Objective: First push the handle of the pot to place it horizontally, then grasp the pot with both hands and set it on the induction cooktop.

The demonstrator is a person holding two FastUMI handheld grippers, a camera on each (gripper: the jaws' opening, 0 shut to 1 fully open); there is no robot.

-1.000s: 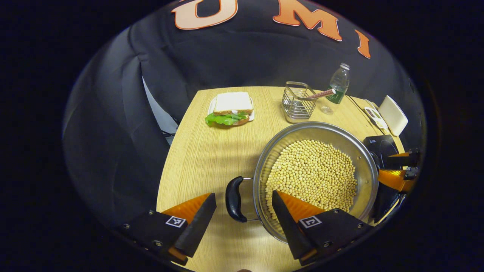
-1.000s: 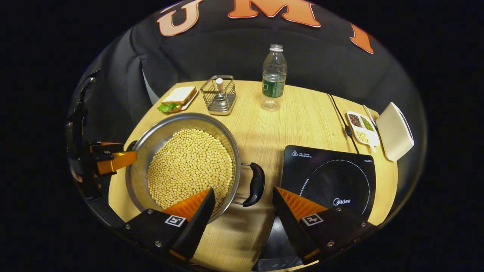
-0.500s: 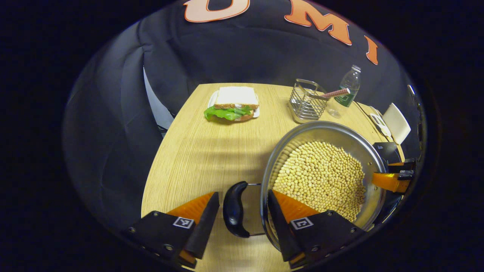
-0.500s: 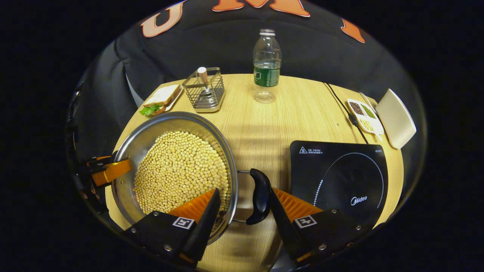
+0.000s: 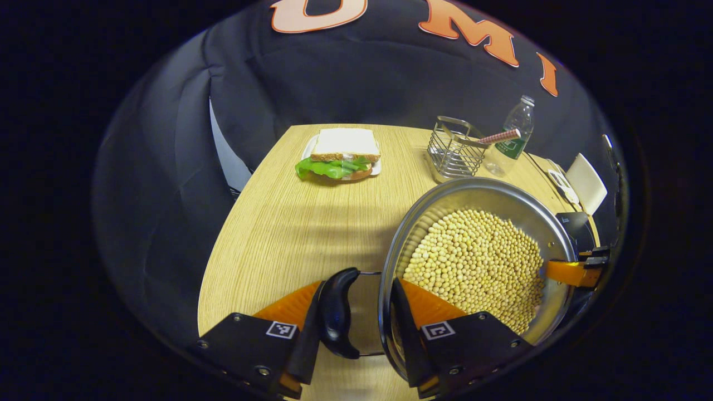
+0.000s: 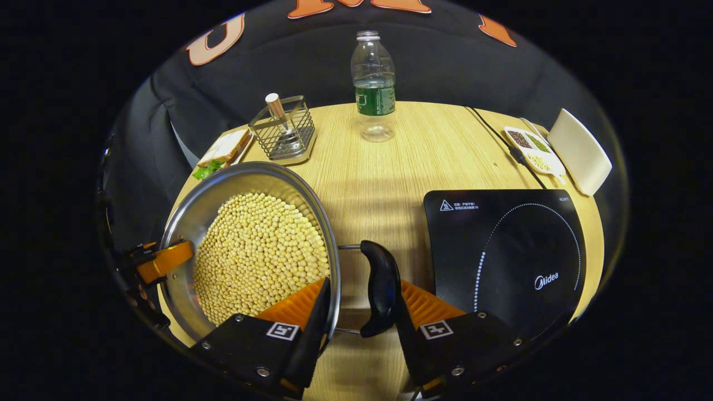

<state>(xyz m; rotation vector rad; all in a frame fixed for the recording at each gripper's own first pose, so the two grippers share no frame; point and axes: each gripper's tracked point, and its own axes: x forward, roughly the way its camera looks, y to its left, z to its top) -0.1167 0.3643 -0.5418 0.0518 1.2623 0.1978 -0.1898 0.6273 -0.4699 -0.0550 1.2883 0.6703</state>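
The induction cooktop (image 6: 504,262) bears the brand "Midea" and a warning triangle sign.

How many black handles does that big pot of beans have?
2. One handle sticks out on the pot's left side, between the left gripper's fingers. The other handle is on its right side, nearest the cooktop, between the right gripper's fingers.

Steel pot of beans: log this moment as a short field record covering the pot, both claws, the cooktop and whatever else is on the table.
pot: round steel pot of yellow beans, on wooden table
left claw: straddles black left handle and rim
right claw: straddles black right handle and rim
cooktop: black induction cooktop, bare, right of pot
other: sandwich, wire basket, plastic bottle, white divided dish
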